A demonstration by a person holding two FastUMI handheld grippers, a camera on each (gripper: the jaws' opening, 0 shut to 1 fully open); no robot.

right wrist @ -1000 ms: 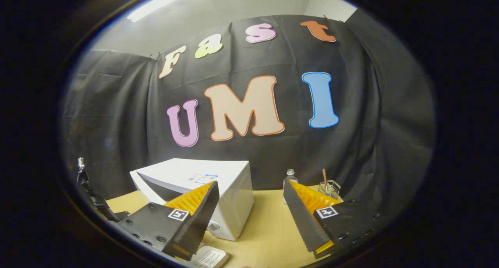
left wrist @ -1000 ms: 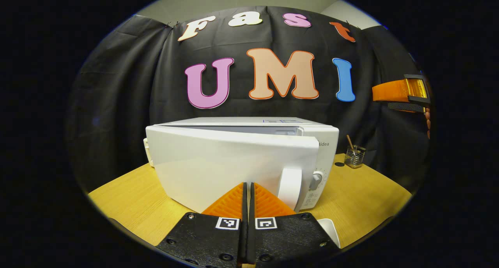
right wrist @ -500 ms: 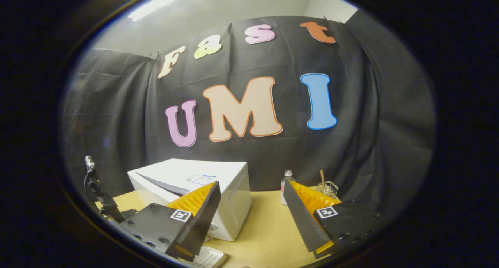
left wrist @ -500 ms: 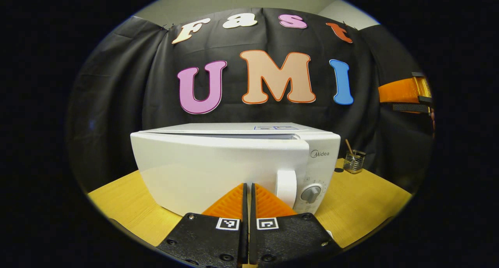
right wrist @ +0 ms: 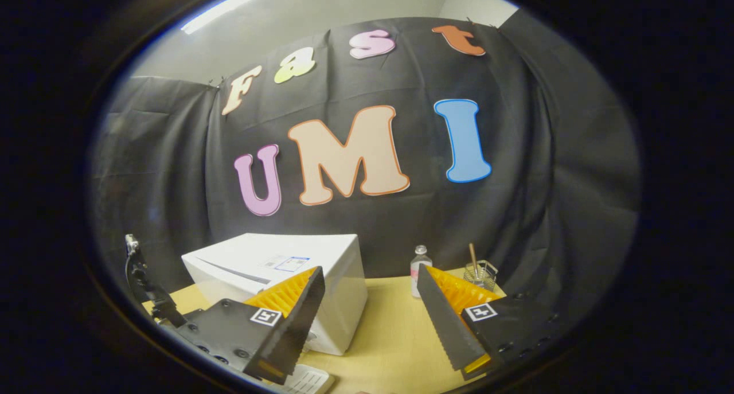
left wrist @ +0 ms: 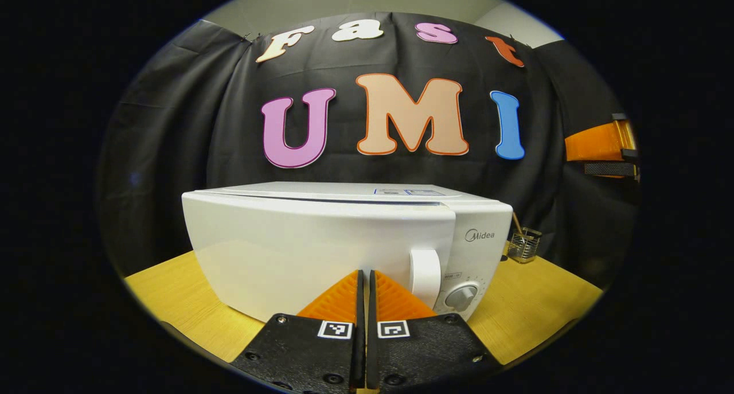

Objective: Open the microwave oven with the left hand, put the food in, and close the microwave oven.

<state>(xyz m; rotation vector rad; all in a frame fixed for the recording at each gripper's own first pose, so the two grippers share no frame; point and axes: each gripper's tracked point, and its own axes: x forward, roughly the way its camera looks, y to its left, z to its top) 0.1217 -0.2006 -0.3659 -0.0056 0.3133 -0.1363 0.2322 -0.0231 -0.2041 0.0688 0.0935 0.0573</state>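
Microwave door (left wrist: 321, 245) swung nearly flush — left gripper (left wrist: 364, 274) fingers pressed together against it, right gripper (right wrist: 367, 279) fingers spread, empty.

White microwave oven (left wrist: 321, 245), upright on the wooden table (left wrist: 527, 302); door (left wrist: 309, 250) nearly shut, a thin gap along its top edge; vertical handle (left wrist: 425, 270) beside the control dial (left wrist: 461, 296).

A: Wooden table (left wrist: 533, 302), light tan top. Small wire mesh holder (left wrist: 523, 246) way at the back right, brown stick (right wrist: 472, 255) poking up out of it, tilted a bit.

B: Yep, same holder (right wrist: 480, 274) near the black cloth. Also a little clear bottle (right wrist: 419, 266) standing upright just left of it, pinkish label, apart from the holder. White slotted thing (right wrist: 307, 381) at the near edge, can't tell what.
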